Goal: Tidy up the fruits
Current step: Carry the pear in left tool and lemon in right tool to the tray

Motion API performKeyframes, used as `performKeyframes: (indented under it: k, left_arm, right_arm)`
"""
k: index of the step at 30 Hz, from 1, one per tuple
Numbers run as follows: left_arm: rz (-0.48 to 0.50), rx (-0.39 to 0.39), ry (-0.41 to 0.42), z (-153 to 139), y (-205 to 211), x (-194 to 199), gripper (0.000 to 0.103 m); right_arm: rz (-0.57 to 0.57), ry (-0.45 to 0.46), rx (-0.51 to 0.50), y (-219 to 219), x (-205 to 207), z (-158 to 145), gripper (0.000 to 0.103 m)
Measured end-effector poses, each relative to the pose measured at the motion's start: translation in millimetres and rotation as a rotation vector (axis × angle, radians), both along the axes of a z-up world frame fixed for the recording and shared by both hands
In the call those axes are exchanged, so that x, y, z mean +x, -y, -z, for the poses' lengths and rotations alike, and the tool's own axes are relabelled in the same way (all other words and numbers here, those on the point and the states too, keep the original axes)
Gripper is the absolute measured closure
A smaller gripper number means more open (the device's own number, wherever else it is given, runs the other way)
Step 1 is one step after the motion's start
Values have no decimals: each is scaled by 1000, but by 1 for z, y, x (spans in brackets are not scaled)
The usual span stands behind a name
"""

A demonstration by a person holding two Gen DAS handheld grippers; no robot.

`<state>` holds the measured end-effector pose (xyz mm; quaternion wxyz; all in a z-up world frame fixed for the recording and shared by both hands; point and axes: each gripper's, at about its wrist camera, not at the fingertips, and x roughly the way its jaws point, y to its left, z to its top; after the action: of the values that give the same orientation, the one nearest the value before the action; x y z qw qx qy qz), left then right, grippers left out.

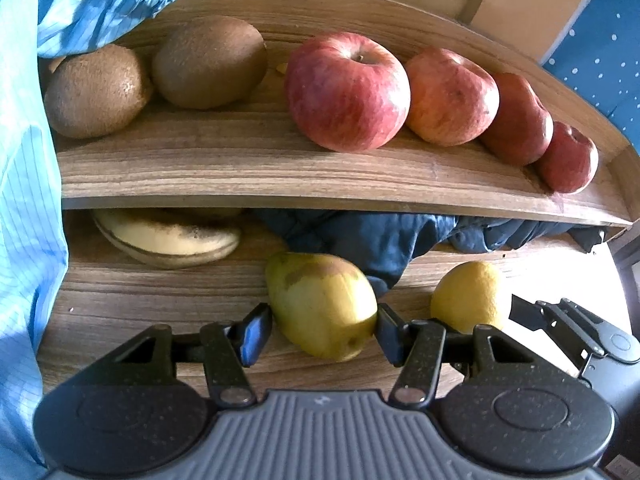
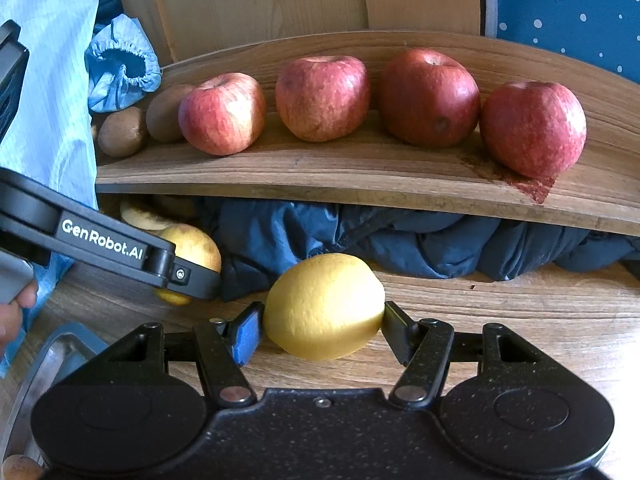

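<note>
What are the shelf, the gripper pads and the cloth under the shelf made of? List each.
Shelf: wood or wood-look laminate, matte, streaked brown grain.
Pads: likely blue rubber or foam, dull.
Cloth: dark blue fabric, soft and crumpled into folds.

Both fisheye views sit low over the wooden tabletop (image 1: 120, 292), looking forward along their own jaws at a curved wooden shelf (image 1: 280, 172) close ahead. The left wrist view faces it from the left, the apples (image 1: 348, 92) receding toward the upper right of the frame; the right wrist view faces it squarely. Both share the shelf, apples, kiwis (image 2: 122, 132) and blue cloth (image 2: 360, 236) beneath.
</note>
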<state>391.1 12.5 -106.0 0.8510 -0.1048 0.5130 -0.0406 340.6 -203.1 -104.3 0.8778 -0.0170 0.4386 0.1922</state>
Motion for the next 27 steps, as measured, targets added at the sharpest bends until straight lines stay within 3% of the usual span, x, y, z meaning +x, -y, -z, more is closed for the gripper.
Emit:
performKeyframes:
  k: [5, 16, 27]
  left_arm:
    - [-18, -15, 15, -3, -6, 5, 43]
    - [-24, -24, -35, 6, -6, 4, 46]
    - [1, -6, -11, 3, -4, -5, 48]
  right_arm:
    - [-6, 5, -7, -2, 1, -1, 38]
    - [-40, 16, -21, -14, 16, -3, 37]
    - [-33, 14, -17, -14, 11, -1, 39]
